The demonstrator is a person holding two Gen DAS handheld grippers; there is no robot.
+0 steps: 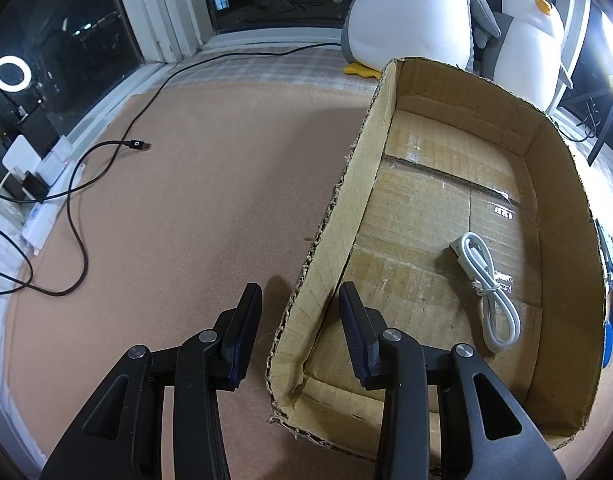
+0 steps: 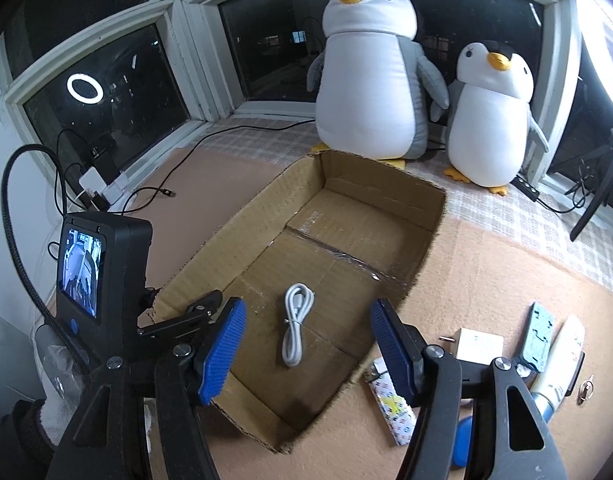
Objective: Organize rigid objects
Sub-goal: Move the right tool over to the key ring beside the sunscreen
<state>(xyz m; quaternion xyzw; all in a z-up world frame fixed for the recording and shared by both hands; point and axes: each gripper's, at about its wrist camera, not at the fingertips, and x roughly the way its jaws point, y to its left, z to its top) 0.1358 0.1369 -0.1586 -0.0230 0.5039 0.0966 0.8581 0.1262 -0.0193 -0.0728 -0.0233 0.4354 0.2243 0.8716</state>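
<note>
Nearest the left wrist lens, the left gripper (image 1: 300, 292) stood with its jaws spread and nothing between them; one finger hung over the brown mat (image 1: 194, 184), the other over the near left wall of the cardboard box (image 1: 334, 216), so that the wall ran up through the gap without touching either pad. Inside the box a coiled white cable (image 1: 486, 280) lay flat on the taped floor, toward the right wall, bound at its middle by a small tie.

From the right wrist view, the right gripper (image 2: 306, 308) was likewise wide open and empty, its blue ribbed pads (image 2: 220, 350) poised above the near end of the box (image 2: 426, 216); the white cable (image 2: 294, 328) lay between them in the picture, well below on the box floor. To the right of the box, on the mat (image 2: 506, 256), a cluster of small things lay close together: a white plug adapter (image 2: 478, 344), a teal plastic piece (image 2: 538, 332), a white tube (image 2: 562, 360), a patterned flat packet (image 2: 390, 404) beside the box wall, and a small metal key (image 2: 584, 390) at the far right; a blue object (image 2: 464, 446) was mostly hidden behind the gripper's arm.

Two plush penguins (image 2: 370, 80) stood beyond the box against the dark window (image 2: 106, 92); a black cable (image 1: 106, 148) trailed across the mat at left.
</note>
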